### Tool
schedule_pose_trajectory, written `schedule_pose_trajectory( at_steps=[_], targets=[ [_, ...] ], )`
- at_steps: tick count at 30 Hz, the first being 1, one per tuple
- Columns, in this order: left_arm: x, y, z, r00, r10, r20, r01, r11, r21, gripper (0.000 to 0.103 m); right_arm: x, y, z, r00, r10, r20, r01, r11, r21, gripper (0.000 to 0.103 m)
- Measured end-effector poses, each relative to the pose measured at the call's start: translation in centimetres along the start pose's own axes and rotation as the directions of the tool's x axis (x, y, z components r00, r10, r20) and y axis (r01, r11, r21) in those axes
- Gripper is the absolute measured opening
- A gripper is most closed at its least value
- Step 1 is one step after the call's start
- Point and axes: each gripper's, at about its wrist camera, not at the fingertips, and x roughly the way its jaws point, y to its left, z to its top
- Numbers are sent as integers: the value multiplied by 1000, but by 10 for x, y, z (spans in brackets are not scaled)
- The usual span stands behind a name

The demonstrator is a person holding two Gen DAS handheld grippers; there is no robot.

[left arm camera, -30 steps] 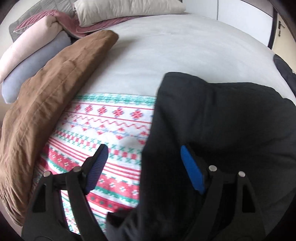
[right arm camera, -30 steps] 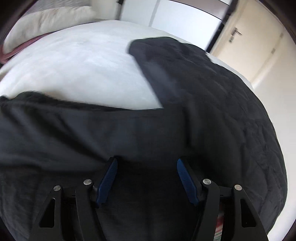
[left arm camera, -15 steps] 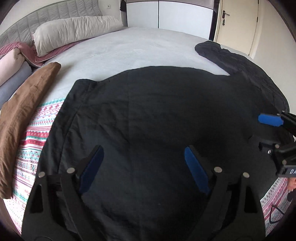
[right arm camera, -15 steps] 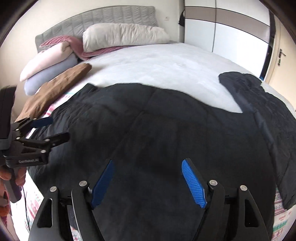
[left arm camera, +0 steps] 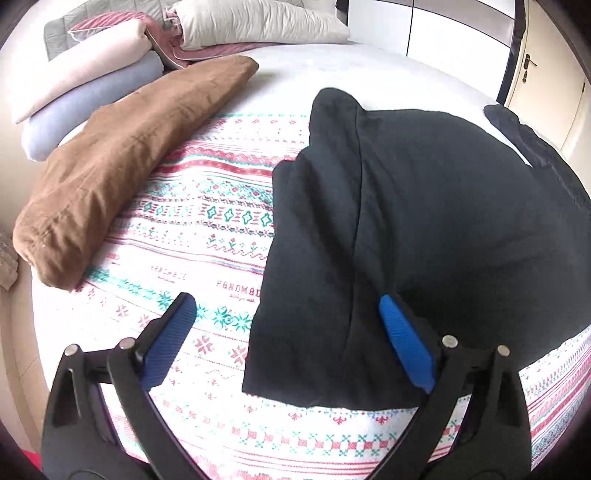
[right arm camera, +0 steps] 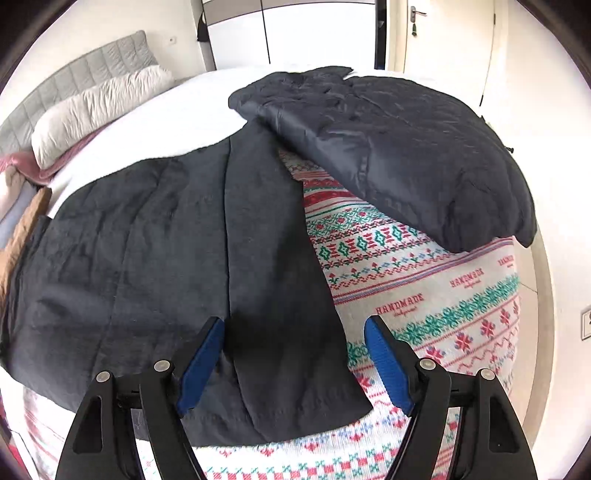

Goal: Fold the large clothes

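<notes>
Patterned bedspread (left arm camera: 207,229), black garment (left arm camera: 424,229) lying folded, both tools spread, empty

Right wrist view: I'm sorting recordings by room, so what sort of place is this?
Most likely a bedroom: a bed with a padded headboard, pillows at its head, and a wardrobe beside a door.

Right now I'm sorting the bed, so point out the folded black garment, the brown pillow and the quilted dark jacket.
folded black garment (left arm camera: 424,221): left wrist view, its top layer.
brown pillow (left arm camera: 122,166): left wrist view, its middle.
quilted dark jacket (right arm camera: 406,147): right wrist view, its body.
</notes>
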Motion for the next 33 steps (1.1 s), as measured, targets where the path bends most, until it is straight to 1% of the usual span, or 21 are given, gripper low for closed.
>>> schedule_pose_trajectory(
  at_steps=[1,3,5,7,9,11,12,14,17,19,22,25,27,30,33],
  targets=[
    [-11,-8,-2,1000,-14,25,14,1000,8,99,-11,4,-3,1000,8,30,-8,1000,-10,79],
    [-29,-27,-4,994,-75,86,72,997,35,99,-29,20,-12,996,51,73,-48,998,-39,79],
    [-31,-48,-6,991,-91,99,85,994,71,99,-35,41,-17,992,94,85,-87,993,-76,80],
    [-20,-61,-10,995,-77,63,72,994,80,99,-31,63,-22,992,106,72,-98,989,-115,80],
    [-5,-63,-16,1000,-27,16,25,998,66,99,-18,78,-25,994,104,39,-98,986,-132,80],
    [4,-61,-21,1000,25,17,-26,998,61,101,-7,79,-31,997,79,11,-77,989,-127,80],
    [5,-60,-24,999,39,18,-40,998,56,102,-4,78,-33,998,69,9,-67,989,-131,80],
    [4,-54,-28,998,55,9,-56,997,44,103,-5,71,-41,998,60,12,-58,989,-133,80],
    [-7,-45,-34,998,68,-2,-68,998,8,103,-14,58,-49,997,76,13,-74,991,-110,80],
    [-18,-39,-42,999,47,-18,-48,998,-39,103,-21,55,-50,997,77,22,-75,994,-83,80],
    [-35,-38,-57,999,8,-42,-12,996,-83,103,-41,55,-57,999,8,50,-4,998,-70,80],
    [-54,-46,-70,999,9,-43,-13,996,-89,103,-60,64,-67,998,18,66,-12,996,-86,80],
    [-67,-51,-78,999,8,-50,-13,994,-105,103,-73,72,-76,997,15,70,-8,995,-103,83],
    [-83,-62,-89,998,-27,-58,19,991,-130,103,-90,83,-90,996,29,85,-19,994,-109,88],
    [-96,-82,-98,998,-27,-51,23,996,-91,103,-102,90,-106,991,78,108,-67,993,-99,92]
  ],
)
